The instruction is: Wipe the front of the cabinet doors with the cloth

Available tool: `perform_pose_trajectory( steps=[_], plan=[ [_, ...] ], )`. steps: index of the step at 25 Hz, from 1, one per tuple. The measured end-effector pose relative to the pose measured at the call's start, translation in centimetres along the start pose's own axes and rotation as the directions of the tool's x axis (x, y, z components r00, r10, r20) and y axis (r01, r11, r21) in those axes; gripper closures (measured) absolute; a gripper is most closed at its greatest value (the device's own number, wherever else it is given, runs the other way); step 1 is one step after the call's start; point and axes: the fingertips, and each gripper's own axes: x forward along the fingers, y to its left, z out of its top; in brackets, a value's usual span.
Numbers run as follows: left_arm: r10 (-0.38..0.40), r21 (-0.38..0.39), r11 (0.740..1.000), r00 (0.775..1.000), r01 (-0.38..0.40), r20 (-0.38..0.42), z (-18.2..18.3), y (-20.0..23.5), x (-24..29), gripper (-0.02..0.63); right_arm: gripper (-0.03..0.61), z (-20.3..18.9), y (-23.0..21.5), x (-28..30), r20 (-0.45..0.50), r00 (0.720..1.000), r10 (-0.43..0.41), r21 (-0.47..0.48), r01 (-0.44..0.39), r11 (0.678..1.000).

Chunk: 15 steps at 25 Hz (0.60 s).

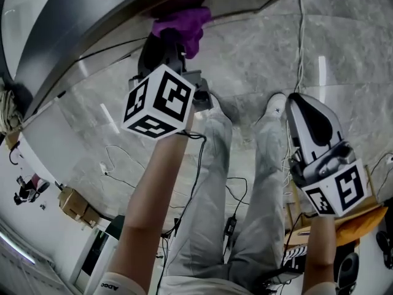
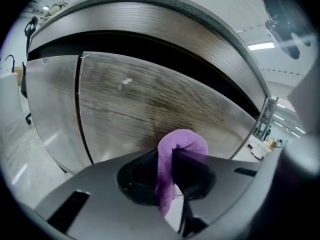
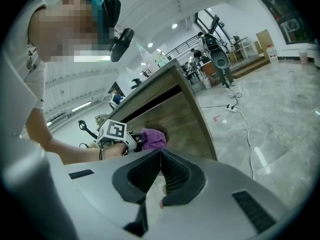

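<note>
My left gripper is shut on a purple cloth, which is pressed against the wood-grain front of the cabinet door. In the left gripper view the cloth is folded over between the jaws, right at the door surface. A dark seam separates this door from the neighbouring one at the left. My right gripper hangs away from the cabinet, its jaws closed together with nothing between them; from it I see the left gripper and cloth against the cabinet.
The person's legs in grey trousers stand on a marble floor. Cables trail across the floor. Cardboard boxes lie at the lower left and a yellow object at the lower right. The cabinet's top edge overhangs the doors.
</note>
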Motion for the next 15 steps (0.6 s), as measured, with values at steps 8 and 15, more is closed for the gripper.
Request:
perform_pose_trajectory(
  steps=[8, 15],
  plan=[
    [0.006, 0.015, 1.0, 1.0, -0.006, -0.014, 1.3, 6.2, -1.2, 0.563, 0.552, -1.1, 5.2, 4.6, -0.008, 0.999, 0.033, -0.009, -0.033, 0.999],
    [0.094, -0.009, 0.996, 0.995, -0.094, 0.013, 2.5, 10.9, -2.7, 0.563, 0.552, -0.9, 7.0, 6.0, -0.01, 0.998, 0.057, -0.027, -0.057, 0.998]
  ],
)
